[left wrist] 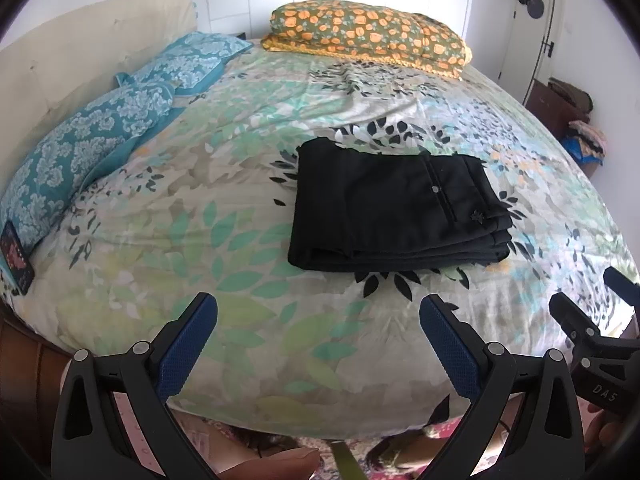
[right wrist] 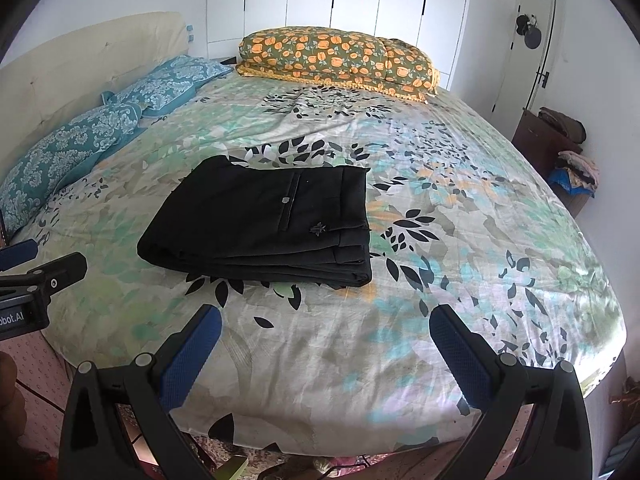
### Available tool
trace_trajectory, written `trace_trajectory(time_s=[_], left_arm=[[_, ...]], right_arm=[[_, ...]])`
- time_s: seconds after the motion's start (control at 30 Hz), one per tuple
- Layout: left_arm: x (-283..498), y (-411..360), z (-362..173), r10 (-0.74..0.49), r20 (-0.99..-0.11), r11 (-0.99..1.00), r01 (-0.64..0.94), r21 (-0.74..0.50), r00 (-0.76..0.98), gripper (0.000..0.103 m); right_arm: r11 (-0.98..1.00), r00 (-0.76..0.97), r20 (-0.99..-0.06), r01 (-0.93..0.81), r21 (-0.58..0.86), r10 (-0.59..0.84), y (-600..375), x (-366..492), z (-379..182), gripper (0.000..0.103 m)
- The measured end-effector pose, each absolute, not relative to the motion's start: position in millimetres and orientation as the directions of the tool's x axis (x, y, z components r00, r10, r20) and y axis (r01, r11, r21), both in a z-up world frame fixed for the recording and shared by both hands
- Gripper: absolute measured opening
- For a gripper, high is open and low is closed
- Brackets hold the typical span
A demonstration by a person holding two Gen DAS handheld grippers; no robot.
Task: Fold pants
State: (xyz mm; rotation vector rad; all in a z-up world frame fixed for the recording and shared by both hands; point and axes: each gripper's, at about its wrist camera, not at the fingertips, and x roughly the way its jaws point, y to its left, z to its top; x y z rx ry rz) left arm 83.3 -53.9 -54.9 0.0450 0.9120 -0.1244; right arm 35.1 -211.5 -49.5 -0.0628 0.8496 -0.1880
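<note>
Left wrist view shows your folded black fabric pants (left wrist: 396,208) lying on the leaf-print bedsheet (left wrist: 240,240), clear of your wide-open left gripper (left wrist: 318,316); your right gripper (right wrist: 325,326) gapes empty too

Across the lower half of both frames the bed (right wrist: 400,340) lies bare between the wide-spread fingers, the folded pants (right wrist: 260,224) block the middle, teal pillows (left wrist: 92,144) crowd the left edge, and an orange-flowered quilt (right wrist: 340,60) fills the top centre.
</note>
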Motion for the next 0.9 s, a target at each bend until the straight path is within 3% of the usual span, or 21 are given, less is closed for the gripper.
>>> trace_trajectory(time_s=[0.9], left_arm=[[83.3,-53.9,-54.9,-0.086,-0.793,0.991,0.134,-0.006,0.603,0.102]], right_arm=[[0.981,0.644,-0.741,0.138,-0.135,-0.193,-211.5,32.0,-49.4,0.103]])
